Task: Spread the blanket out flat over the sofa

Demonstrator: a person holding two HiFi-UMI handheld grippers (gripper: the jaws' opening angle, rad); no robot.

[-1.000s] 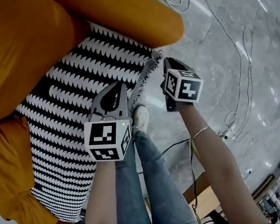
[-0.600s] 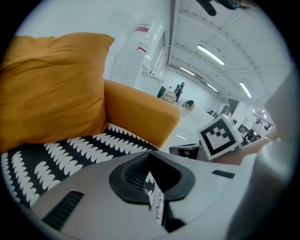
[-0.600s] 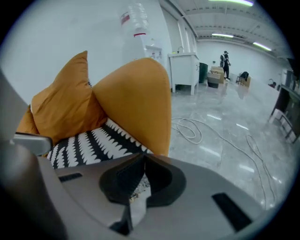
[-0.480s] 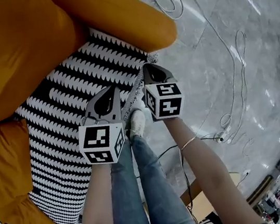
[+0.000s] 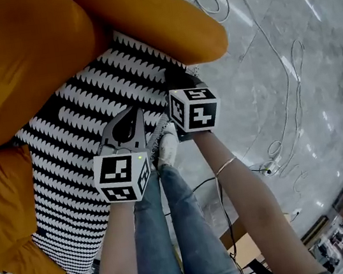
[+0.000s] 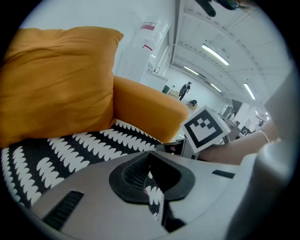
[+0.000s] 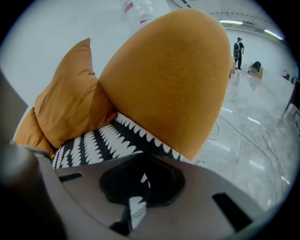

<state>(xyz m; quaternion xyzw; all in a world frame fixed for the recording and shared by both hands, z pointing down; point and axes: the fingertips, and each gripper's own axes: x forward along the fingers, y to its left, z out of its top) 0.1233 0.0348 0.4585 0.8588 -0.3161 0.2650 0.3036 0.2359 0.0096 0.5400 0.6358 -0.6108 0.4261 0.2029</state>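
Note:
A black-and-white patterned blanket (image 5: 85, 121) lies over the seat of an orange sofa (image 5: 158, 12), its fringed edge hanging at the seat's front. My left gripper (image 5: 133, 114) is at that front edge, shut on a fold of the blanket (image 6: 152, 197), which shows between its closed pads. My right gripper (image 5: 173, 80) is a little to the right, near the armrest corner, and also pinches the blanket edge (image 7: 136, 206). The blanket (image 7: 101, 140) runs back under the armrest (image 7: 168, 79) and a cushion (image 7: 65, 103).
Orange cushions (image 5: 11, 62) lean on the sofa back. The person's jeans leg (image 5: 179, 228) and white shoe (image 5: 168, 148) stand against the sofa front. White cables (image 5: 283, 89) trail over the grey marble floor at the right. A distant person (image 7: 239, 49) stands far off.
My right gripper has moved left from over the floor to the blanket's corner by the armrest and closed on the edge. The left gripper has stayed in place, still holding.

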